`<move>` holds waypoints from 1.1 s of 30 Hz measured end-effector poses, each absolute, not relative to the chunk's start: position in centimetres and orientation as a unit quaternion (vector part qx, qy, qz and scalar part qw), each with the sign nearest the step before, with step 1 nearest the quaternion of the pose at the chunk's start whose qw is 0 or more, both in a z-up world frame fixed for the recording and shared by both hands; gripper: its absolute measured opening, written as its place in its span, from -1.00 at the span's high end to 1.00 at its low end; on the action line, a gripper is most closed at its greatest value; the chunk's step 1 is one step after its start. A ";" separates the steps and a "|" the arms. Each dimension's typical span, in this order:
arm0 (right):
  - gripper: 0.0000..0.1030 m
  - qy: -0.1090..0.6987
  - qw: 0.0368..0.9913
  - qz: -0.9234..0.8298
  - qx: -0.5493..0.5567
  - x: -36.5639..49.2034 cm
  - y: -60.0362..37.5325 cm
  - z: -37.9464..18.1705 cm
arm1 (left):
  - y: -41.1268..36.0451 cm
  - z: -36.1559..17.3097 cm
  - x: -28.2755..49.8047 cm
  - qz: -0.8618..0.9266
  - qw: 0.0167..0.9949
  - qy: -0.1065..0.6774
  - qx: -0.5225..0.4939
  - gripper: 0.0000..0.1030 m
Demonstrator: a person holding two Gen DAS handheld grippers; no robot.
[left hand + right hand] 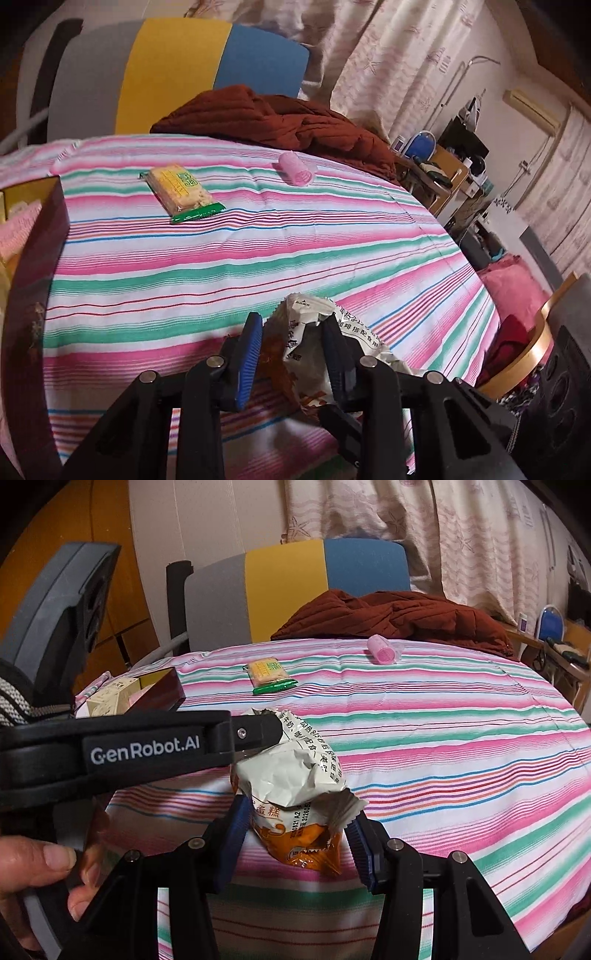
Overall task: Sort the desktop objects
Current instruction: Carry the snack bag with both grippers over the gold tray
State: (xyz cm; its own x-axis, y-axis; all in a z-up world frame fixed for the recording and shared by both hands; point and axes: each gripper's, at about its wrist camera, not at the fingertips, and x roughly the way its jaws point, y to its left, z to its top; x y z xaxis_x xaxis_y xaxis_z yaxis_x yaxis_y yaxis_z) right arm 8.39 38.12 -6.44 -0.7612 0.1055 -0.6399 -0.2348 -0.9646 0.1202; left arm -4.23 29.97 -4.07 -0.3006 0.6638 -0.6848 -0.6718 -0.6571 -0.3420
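The crumpled snack wrapper, white at its upper part and orange at its lower, sits at the bottom centre of both views over the striped tablecloth. The left gripper is closed on the wrapper's white upper end; in the right wrist view that same tool enters from the left edge as a black arm with white lettering, its tips buried in the crumpled top. The right gripper has its blue-padded fingers on either side of the orange lower end, the pads at or very near the foil; whether they actually press it I cannot tell.

Further up the cloth lies a flat biscuit packet with green ends, and to its right, near the upper centre, a pink cylindrical roller on its side. Both are well apart from the wrapper, with bare cloth between. Behind the roller a heap of rust-brown fabric rests at the table's far edge, and behind that stands a chair back in grey, yellow and blue.

At the left edge is a dark box with a gold inside; the right wrist view shows a cream carton in it, which the left wrist view mostly cuts off. Only the right wrist view shows a hand at lower left gripping the tool's handle. Only the left wrist view shows the cluttered room beyond the table at right.
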 end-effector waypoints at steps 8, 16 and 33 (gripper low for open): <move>-0.01 0.104 0.091 0.932 -0.335 8.6 38.0 -6.4 | 29.8 -3.8 -3.2 0.810 0.415 0.014 -0.414 0.48; 0.00 0.099 0.096 0.933 -0.332 8.7 37.7 -6.4 | 29.7 -3.8 -3.0 0.811 0.414 0.014 -0.414 0.48; 0.06 0.112 0.093 0.940 -0.308 9.3 37.3 -5.4 | 28.6 -2.5 -2.2 0.814 0.418 0.011 -0.403 0.56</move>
State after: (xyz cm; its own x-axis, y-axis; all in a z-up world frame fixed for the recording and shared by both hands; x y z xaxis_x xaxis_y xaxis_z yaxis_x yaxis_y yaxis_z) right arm 9.25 37.33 -5.43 -0.7924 0.1063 -0.6006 -0.2442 -0.9576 0.1526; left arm -2.19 28.62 -2.54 -0.3255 0.6717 -0.6655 -0.6888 -0.6506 -0.3198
